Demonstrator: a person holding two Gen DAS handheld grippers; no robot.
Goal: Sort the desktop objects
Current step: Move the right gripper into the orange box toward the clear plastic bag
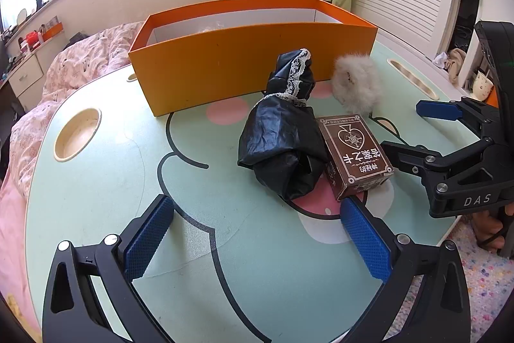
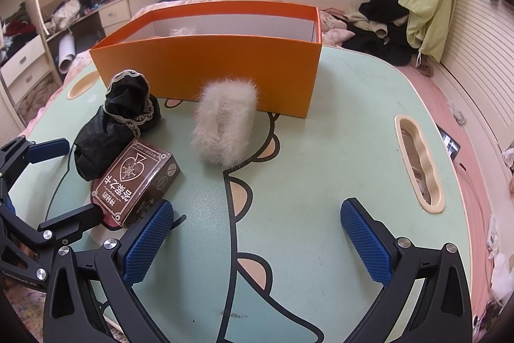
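A black cloth bundle with lace trim (image 1: 282, 134) lies mid-table, and it shows in the right wrist view (image 2: 112, 124). A brown card box (image 1: 355, 156) rests against its right side, also in the right wrist view (image 2: 136, 179). A fluffy grey-white piece (image 1: 355, 81) stands by the orange box (image 1: 250, 53); the right wrist view shows the fluffy piece (image 2: 225, 124) and the orange box (image 2: 208, 66). My left gripper (image 1: 257, 233) is open and empty, just short of the bundle and card box. My right gripper (image 2: 257, 243) is open and empty, in front of the fluffy piece; it shows in the left wrist view (image 1: 414, 130).
The low green cartoon table (image 2: 353, 150) has a round cup recess (image 1: 77, 134) at the left and a long slot (image 2: 420, 163) at the right. A bed with pink bedding (image 1: 80, 63) lies behind. Clothes (image 2: 385, 21) are piled at the back right.
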